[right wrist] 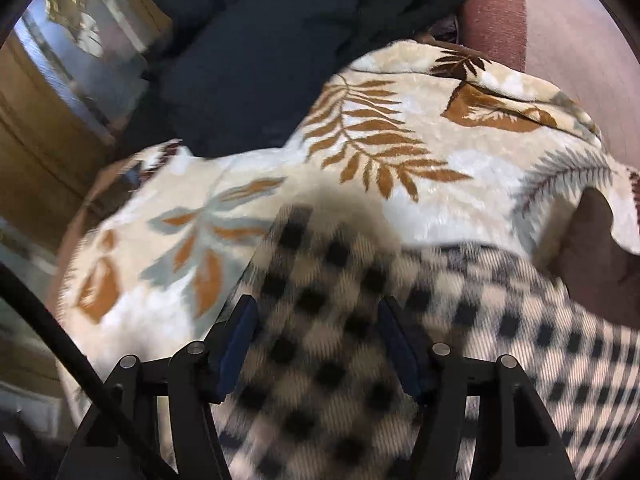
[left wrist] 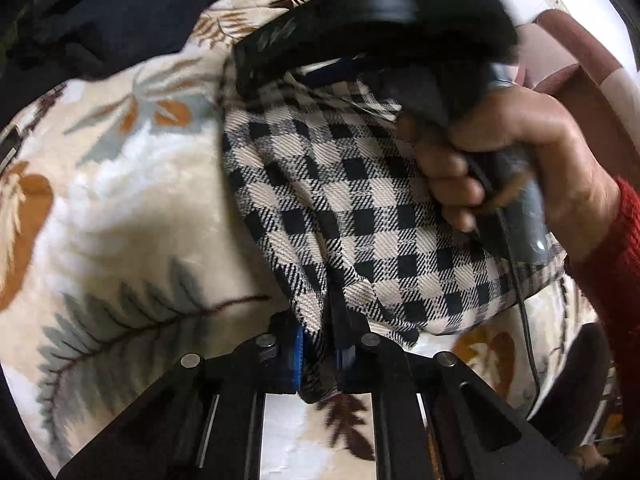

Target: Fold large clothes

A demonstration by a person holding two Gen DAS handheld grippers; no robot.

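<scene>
A black-and-cream checked garment (left wrist: 352, 208) lies bunched on a leaf-patterned blanket (left wrist: 120, 208). My left gripper (left wrist: 318, 354) is shut on a fold of the garment at its near edge. The right gripper's black body (left wrist: 360, 28) and the hand holding it (left wrist: 500, 160) hover over the garment's far side. In the right wrist view the checked garment (right wrist: 320, 340) is blurred and fills the gap between the jaws of my right gripper (right wrist: 320, 344), which stand wide apart.
A dark navy garment (right wrist: 248, 56) lies at the far side of the blanket (right wrist: 400, 140). A reddish-brown sofa arm (right wrist: 496, 8) is at the back right. A wooden cabinet (right wrist: 36, 136) stands on the left. A black cable (right wrist: 72, 360) runs past the right gripper.
</scene>
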